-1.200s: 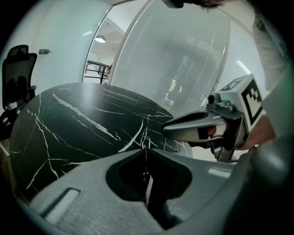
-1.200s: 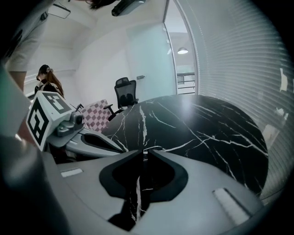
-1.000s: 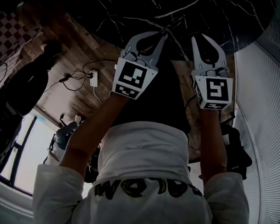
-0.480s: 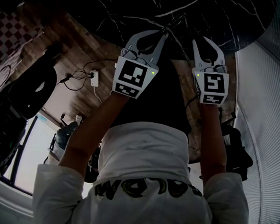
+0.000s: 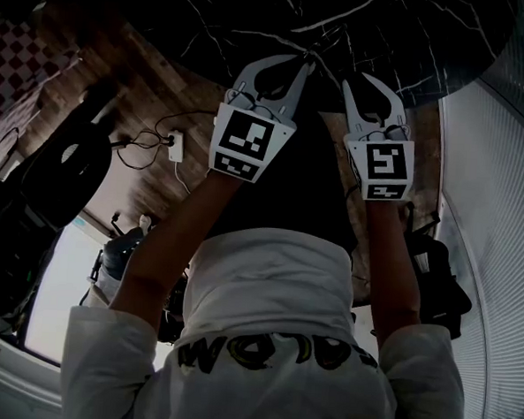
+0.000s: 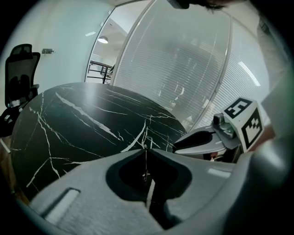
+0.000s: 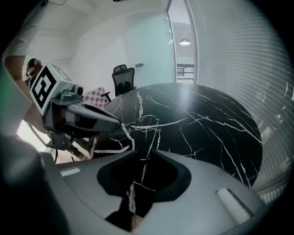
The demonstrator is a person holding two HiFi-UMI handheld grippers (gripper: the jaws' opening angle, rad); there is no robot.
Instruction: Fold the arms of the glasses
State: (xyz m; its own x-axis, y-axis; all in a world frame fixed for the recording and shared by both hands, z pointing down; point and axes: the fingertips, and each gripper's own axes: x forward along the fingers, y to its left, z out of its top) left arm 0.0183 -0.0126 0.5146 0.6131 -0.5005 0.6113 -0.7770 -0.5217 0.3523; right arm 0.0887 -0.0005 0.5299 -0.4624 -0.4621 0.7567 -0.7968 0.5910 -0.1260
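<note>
Over black, white-veined marble desk (image 5: 414,36): left gripper (image 5: 300,65) pinched thin wire-framed glasses (image 6: 145,173); right gripper (image 5: 363,80) slightly spread, holding nothing.

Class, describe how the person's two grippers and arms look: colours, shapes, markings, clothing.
The left gripper and right gripper each have two pale grey curved jaws that taper to a tip, with a rounded cut-out between them. Each carries a white cube with black square markers. The person wears a white top with dark lettering; its sleeves end near the elbows.
</note>
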